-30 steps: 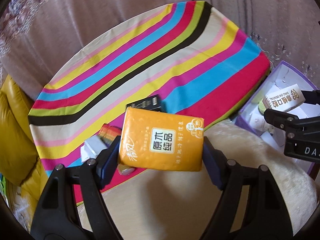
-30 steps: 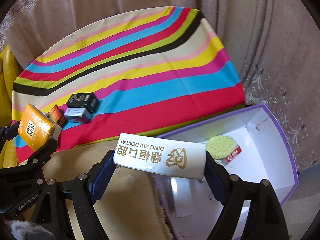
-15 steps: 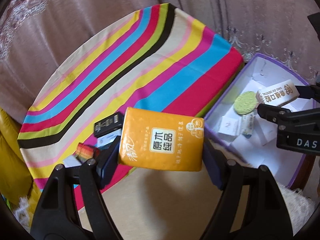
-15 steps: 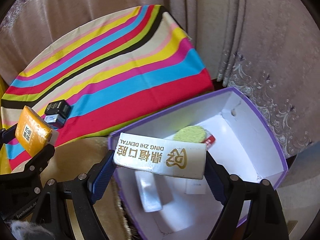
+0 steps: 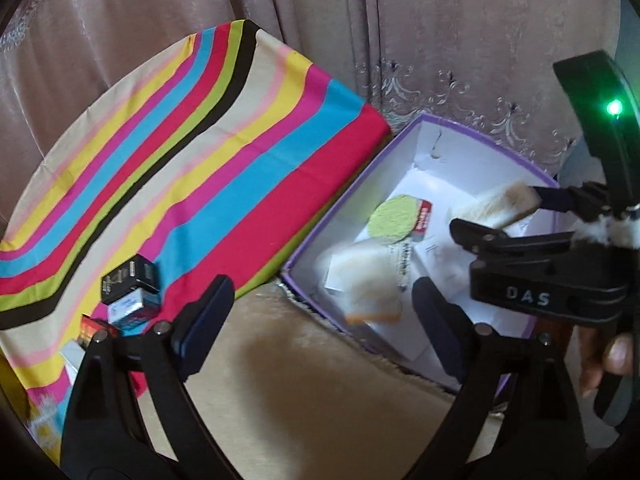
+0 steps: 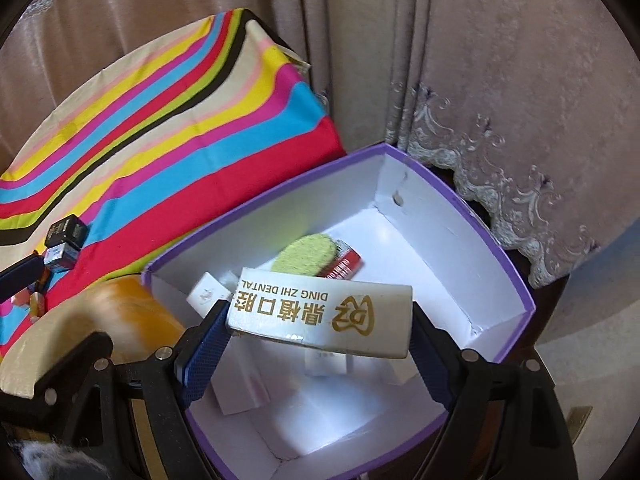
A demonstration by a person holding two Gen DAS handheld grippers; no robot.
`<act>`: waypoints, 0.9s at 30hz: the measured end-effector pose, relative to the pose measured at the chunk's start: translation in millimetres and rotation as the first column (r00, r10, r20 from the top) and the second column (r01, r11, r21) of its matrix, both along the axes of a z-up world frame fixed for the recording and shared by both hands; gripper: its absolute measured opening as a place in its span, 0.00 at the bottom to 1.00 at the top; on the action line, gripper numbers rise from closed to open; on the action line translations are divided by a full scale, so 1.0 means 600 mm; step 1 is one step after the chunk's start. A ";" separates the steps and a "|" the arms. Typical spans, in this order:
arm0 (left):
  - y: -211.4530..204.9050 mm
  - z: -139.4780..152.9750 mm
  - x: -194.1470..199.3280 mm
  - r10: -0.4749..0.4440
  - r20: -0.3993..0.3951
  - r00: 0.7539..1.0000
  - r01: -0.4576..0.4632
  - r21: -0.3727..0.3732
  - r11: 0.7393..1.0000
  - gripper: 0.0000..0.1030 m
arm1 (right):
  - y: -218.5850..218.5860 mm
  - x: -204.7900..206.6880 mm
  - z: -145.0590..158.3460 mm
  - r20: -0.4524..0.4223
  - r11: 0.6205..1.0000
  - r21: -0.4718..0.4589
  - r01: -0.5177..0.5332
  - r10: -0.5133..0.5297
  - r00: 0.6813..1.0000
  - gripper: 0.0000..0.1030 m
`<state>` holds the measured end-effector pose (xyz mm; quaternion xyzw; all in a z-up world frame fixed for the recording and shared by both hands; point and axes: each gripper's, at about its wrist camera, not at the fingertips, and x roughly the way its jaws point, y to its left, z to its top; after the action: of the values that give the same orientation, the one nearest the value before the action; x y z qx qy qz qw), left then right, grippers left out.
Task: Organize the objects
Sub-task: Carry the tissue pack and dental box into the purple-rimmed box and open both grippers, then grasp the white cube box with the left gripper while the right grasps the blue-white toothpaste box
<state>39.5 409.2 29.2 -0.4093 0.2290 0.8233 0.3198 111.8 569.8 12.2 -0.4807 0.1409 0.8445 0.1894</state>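
Observation:
My left gripper (image 5: pixel 320 292) hangs over the near left corner of the purple box (image 5: pixel 336 216), and its jaws are opening. The orange tissue pack (image 5: pixel 368 284) is free of the pads, a blurred shape dropping at that corner; in the right wrist view the orange pack (image 6: pixel 132 312) shows by the box's left rim (image 6: pixel 260 204). My right gripper (image 6: pixel 316 340) is shut on a white dental box (image 6: pixel 320 316) with gold print, held over the purple box's inside. From the left wrist view the right gripper (image 5: pixel 500 208) and its white box (image 5: pixel 496 204) are at the right.
Inside the purple box lie a green round pad (image 6: pixel 308 256), a red-labelled item (image 6: pixel 346 266) and several white packets. A black box (image 5: pixel 128 278) and other small items sit on the striped cloth (image 5: pixel 200 160). A beige cushion (image 5: pixel 300 380) lies below; curtains hang behind.
Both grippers have swung right, over the purple box. The left jaws have spread and let go of the orange tissue pack, which is falling. The right gripper still clamps the white box.

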 end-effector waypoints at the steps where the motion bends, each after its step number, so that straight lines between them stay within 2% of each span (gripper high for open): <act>1: -0.002 0.000 0.000 0.006 0.006 1.000 -0.006 0.006 1.000 0.90 | 0.000 0.001 0.000 0.003 1.000 0.002 0.004 -0.004 1.000 0.85; 6: -0.016 0.005 -0.013 0.064 0.043 0.997 -0.067 0.062 0.996 0.90 | -0.012 -0.002 0.015 -0.007 0.999 0.034 0.017 -0.017 1.000 0.90; 15: -0.058 0.022 -0.031 0.165 0.091 0.982 -0.180 0.189 0.965 0.90 | -0.037 -0.011 0.067 -0.061 0.993 0.107 0.059 -0.053 0.997 0.90; 27: -0.138 0.044 -0.058 0.268 0.094 0.959 -0.284 0.264 0.922 0.90 | -0.106 -0.060 0.105 -0.070 0.984 0.175 -0.019 0.031 0.997 0.90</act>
<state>4.7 326.7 55.4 -0.4120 0.0436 0.8720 0.2605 75.7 506.3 75.3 -0.4329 0.0671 0.8729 0.2149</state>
